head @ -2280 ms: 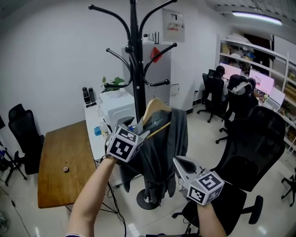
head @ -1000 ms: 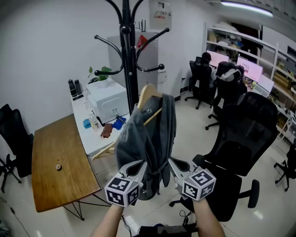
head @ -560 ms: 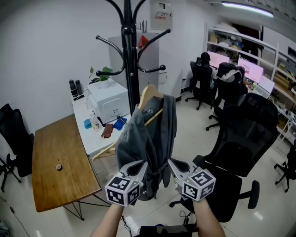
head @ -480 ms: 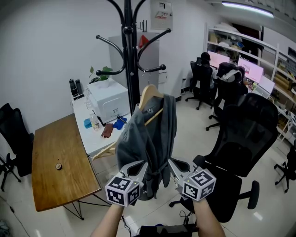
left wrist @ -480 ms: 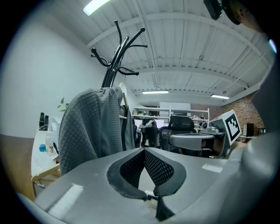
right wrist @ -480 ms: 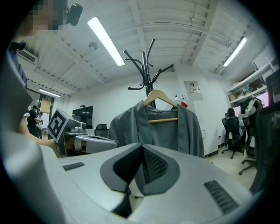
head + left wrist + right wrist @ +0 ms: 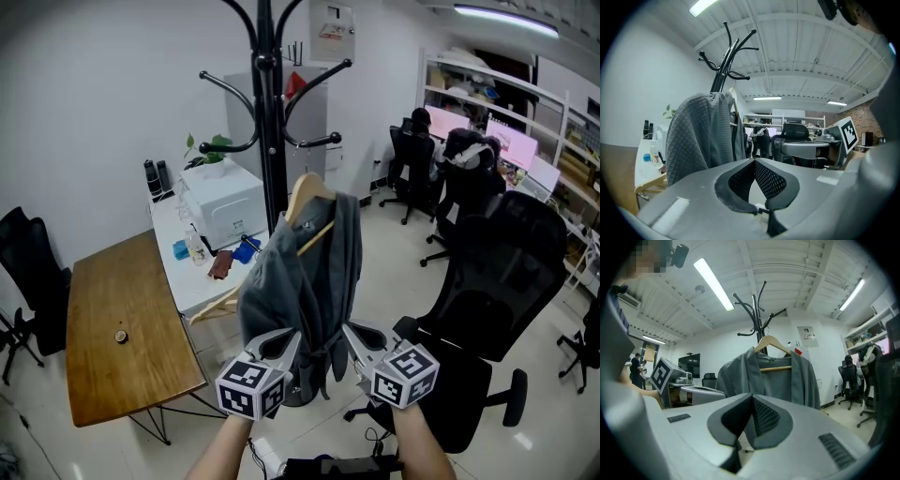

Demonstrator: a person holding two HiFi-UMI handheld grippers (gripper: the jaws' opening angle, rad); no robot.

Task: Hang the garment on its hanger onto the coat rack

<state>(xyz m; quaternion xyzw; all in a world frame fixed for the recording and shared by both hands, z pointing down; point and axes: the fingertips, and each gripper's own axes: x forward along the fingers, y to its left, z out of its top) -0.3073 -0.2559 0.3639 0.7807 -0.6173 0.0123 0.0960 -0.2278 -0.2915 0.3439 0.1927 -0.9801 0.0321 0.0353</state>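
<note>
As far as I can judge from where I stand, the grey garment [image 7: 300,272] hangs draped over its wooden hanger [image 7: 307,192] against the black coat rack [image 7: 269,122]. The pole rises at twelve o'clock from the cloth. The hanger's hook is too small for me to see which arm of the rack carries it, but nothing else holds the garment up.

Both grippers sit low, at six o'clock from the garment and clear of it. The left gripper [image 7: 286,339] has its jaws pressed together on nothing, and the right gripper [image 7: 352,333] is likewise closed and empty. Seen along each one's own jaws, the cloth hangs beyond the tips, not between them.

So the hanging step looks done, and this is the moment after release. What remains, I'd say, is only to check that the hanger rests level and to draw the grippers away without brushing the hem.

Further out, a white desk [image 7: 178,239] with small clutter and a wooden desk [image 7: 122,328] lie at nine o'clock. A black office chair [image 7: 497,291] stands at three o'clock.
</note>
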